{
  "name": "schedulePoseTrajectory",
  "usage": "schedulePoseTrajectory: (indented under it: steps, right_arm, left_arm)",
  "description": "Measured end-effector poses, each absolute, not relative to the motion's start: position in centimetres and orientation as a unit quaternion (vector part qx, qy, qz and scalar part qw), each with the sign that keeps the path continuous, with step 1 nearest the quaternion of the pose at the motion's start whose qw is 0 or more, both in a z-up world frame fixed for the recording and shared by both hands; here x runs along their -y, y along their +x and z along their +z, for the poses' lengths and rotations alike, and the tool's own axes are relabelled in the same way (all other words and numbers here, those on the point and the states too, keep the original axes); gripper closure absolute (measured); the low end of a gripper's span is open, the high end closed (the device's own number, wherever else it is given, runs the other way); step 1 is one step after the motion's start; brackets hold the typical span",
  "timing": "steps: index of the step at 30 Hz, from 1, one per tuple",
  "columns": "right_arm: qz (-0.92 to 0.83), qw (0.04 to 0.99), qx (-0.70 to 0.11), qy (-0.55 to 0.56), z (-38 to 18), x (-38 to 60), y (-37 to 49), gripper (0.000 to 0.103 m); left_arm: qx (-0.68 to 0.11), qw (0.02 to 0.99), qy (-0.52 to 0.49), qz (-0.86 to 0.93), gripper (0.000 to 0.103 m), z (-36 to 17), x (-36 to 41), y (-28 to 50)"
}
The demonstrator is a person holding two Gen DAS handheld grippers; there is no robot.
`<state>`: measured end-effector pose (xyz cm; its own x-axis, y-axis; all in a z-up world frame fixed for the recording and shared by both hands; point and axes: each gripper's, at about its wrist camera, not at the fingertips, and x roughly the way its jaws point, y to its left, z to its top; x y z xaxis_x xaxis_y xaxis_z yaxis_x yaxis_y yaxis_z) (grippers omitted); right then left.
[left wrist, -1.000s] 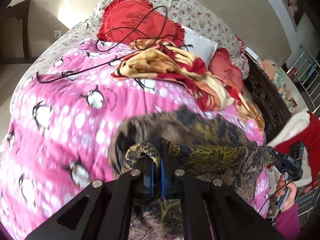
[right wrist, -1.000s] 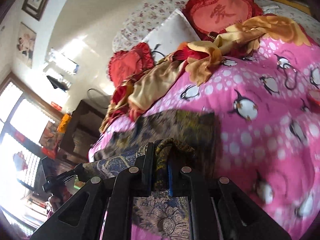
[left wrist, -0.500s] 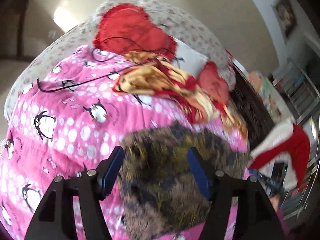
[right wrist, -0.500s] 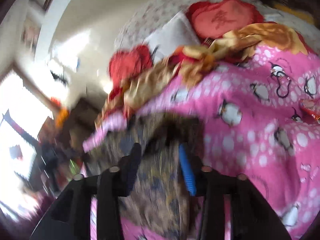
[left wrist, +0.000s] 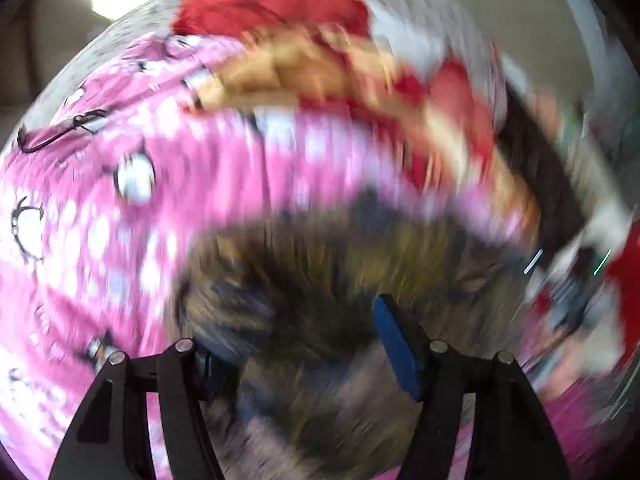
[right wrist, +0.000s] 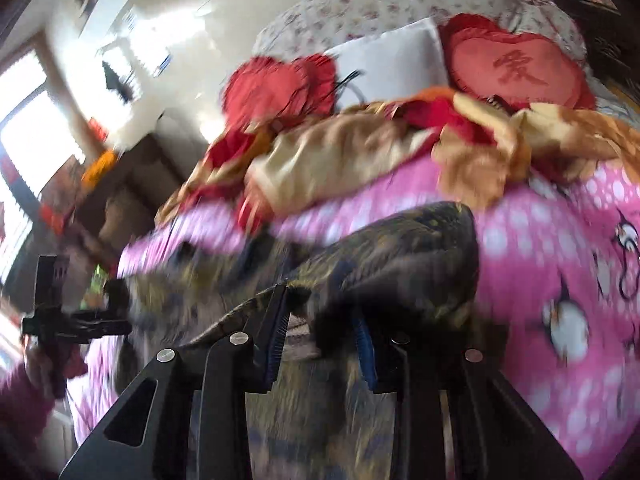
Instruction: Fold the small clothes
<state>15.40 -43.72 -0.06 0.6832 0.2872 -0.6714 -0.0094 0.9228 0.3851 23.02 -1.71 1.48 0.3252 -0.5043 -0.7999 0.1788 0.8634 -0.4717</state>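
Both grippers spread: left gripper [left wrist: 304, 344], right gripper [right wrist: 320, 320] over dark patterned garment [right wrist: 400, 248] on bed [right wrist: 560, 240]. Risk: fast motion snags fold, undoing it.

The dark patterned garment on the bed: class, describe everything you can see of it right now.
The dark patterned garment looks like thin, soft cloth, brown-black with gold and blue ornament. It lies crumpled on the pink penguin bedspread, below the heap of red and yellow cloth. One fold humps up in front of the right gripper, whose jaws stand apart; whether they touch it is unclear. The left gripper is open above it. Motion blur hides finer detail.
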Motion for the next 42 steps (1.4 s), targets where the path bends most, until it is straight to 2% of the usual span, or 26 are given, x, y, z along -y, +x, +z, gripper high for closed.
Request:
schedulePoseTrajectory:
  steps: [4, 8, 11, 14, 16, 20, 22, 24, 27, 31, 32, 33, 34, 36, 40, 42]
  right_arm:
    - [0.039, 0.893, -0.402, 0.200, -0.7, 44.9, 18.0, 0.069]
    - [0.065, 0.902, -0.357, 0.233, 1.1, 45.1, 14.1, 0.069]
    - [0.073, 0.907, -0.369, 0.190, 1.6, 43.9, 10.5, 0.069]
    - [0.036, 0.888, -0.420, 0.182, -0.7, 44.5, 8.1, 0.068]
    - [0.029, 0.874, -0.447, 0.189, -2.3, 45.2, 7.9, 0.068]
    - [0.026, 0.881, -0.425, 0.208, -0.1, 45.3, 4.2, 0.068]
    - [0.036, 0.890, -0.402, 0.211, 0.7, 44.6, 0.7, 0.055]
    - [0.025, 0.890, -0.415, 0.189, 0.6, 44.0, -1.5, 0.047]
    - [0.008, 0.876, -0.460, 0.142, -1.3, 43.0, -3.5, 0.047]
    - [0.002, 0.865, -0.461, 0.198, -3.4, 43.7, -4.2, 0.047]
    - [0.008, 0.864, -0.458, 0.212, -3.7, 43.7, -4.1, 0.047]
    - [0.016, 0.859, -0.461, 0.219, -4.2, 43.7, -3.9, 0.061]
    - [0.022, 0.855, -0.472, 0.214, -4.6, 43.4, -3.6, 0.097]
    - [0.018, 0.863, -0.461, 0.207, -4.1, 43.1, -3.9, 0.096]
    - [0.017, 0.881, -0.435, 0.185, -1.2, 43.1, -5.4, 0.096]
    - [0.016, 0.882, -0.435, 0.181, -0.5, 43.5, -5.9, 0.096]
  left_arm:
    - [-0.513, 0.818, -0.190, -0.180, 0.034, 3.1, -0.1, 25.1]
    - [-0.510, 0.813, -0.193, -0.206, 0.034, 3.4, -1.8, 22.7]
    - [-0.506, 0.830, -0.134, -0.193, 0.034, 3.1, -3.2, 18.6]
    - [-0.506, 0.844, -0.056, -0.170, 0.034, 1.7, -3.4, 14.6]
    - [-0.536, 0.825, -0.028, -0.178, 0.034, -0.4, -3.1, 12.6]
    - [-0.537, 0.814, -0.088, -0.202, 0.034, -1.6, -4.5, 9.0]
    - [-0.539, 0.807, -0.110, -0.216, 0.034, -2.0, -4.9, 8.0]
    - [-0.543, 0.806, -0.106, -0.212, 0.034, -2.6, -4.7, 7.7]
    - [-0.544, 0.809, -0.093, -0.201, 0.034, -3.6, -3.7, 7.5]
    - [-0.536, 0.817, -0.066, -0.203, 0.034, -4.4, -2.5, 7.0]
    - [-0.538, 0.815, -0.057, -0.208, 0.042, -4.6, -2.0, 7.0]
    - [-0.542, 0.812, -0.046, -0.214, 0.064, -4.7, -1.8, 7.0]
    - [-0.548, 0.808, -0.028, -0.213, 0.073, -4.8, -1.6, 7.1]
    - [-0.547, 0.808, -0.021, -0.216, 0.090, -4.4, -2.1, 7.0]
    - [-0.537, 0.813, -0.029, -0.223, 0.100, -2.7, -4.2, 6.6]
    - [-0.533, 0.818, -0.022, -0.215, 0.101, -2.8, -5.0, 6.3]
